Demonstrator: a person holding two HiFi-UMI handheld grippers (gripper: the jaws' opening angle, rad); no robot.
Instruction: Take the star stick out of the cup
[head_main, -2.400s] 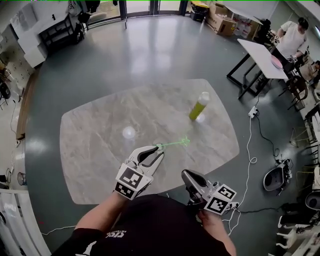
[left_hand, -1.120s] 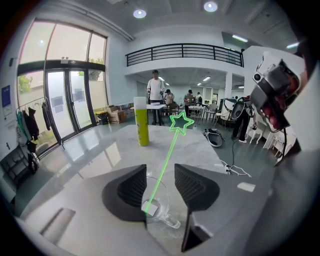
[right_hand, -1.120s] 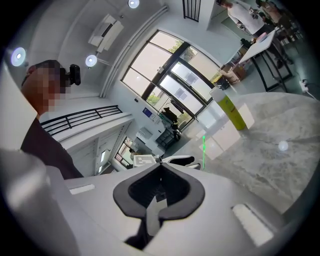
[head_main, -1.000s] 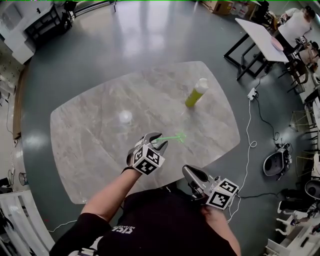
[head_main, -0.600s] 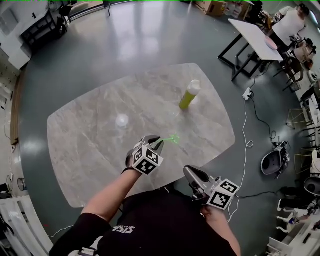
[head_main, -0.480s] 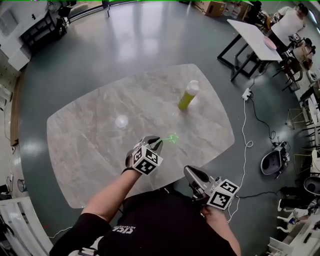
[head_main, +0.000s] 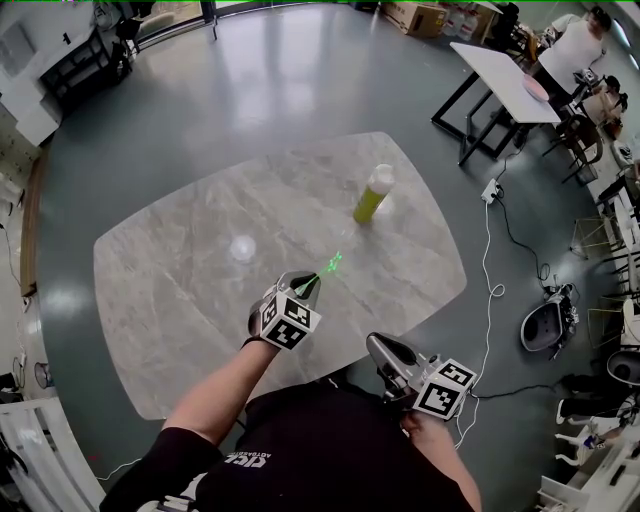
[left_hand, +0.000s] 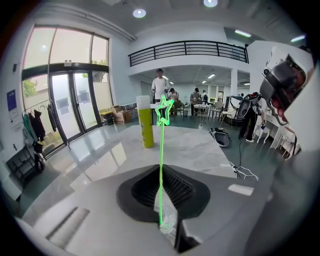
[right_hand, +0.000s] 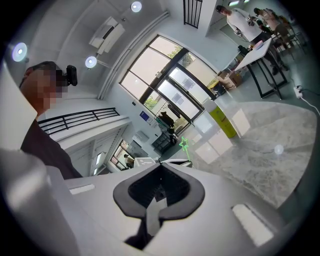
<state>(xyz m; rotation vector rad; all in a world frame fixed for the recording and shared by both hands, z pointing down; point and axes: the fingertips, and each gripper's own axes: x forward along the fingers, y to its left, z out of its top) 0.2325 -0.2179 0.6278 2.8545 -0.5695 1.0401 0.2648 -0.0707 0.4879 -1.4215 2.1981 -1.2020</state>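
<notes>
two sets of tongs are over the marble counter (head_main: 160, 300), and every place here is taken from the tall yellow bottle (head_main: 372, 195) standing on it. well to the left of the bottle sits a small pale cup (head_main: 242, 248), which looks empty. nearer the person than the bottle, and a little left of it, the left tongs (head_main: 303, 287) are closing on the foot of the green star stick (left_hand: 161, 165). the thin shaft runs between the jaws and its star head points up toward the bottle, clear of the cup. to the right and further back from the bottle, the right tongs (head_main: 378, 350) hang clenched on nothing.

the risk, as i judge it, is the grip itself. a thin shaft pinched only at its low end could twist or slide out. a careless swing could also bring the star against the narrow bottle and tip it.
</notes>
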